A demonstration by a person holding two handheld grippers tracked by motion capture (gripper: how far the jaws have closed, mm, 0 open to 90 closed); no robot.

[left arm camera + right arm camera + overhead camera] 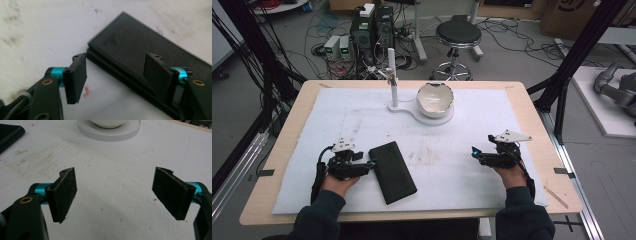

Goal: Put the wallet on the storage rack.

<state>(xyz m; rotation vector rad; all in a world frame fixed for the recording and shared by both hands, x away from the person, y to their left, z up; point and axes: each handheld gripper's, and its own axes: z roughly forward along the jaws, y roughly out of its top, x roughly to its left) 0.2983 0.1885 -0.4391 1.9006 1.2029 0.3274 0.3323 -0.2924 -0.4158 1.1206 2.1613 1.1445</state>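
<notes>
**Q:** Where is the black case, and what are your hands doing?

**A:** The black rectangular case [392,171] lies flat and closed on the white table cover [462,165], at my left front, angled away from me. My left gripper [371,164] sits at its near long edge with the fingers spread: one pad hangs over the lid, the other over bare cover, neither pressing. I judge that straddling the edge sets up a grip on it.

**Q:** And the right?

**A:** My right gripper [474,151] rests well apart on the cover, fingers spread wide on nothing, probably waiting its turn. Farther back, a white bowl [435,99] sits on a white stand with an upright post [393,80].
</notes>
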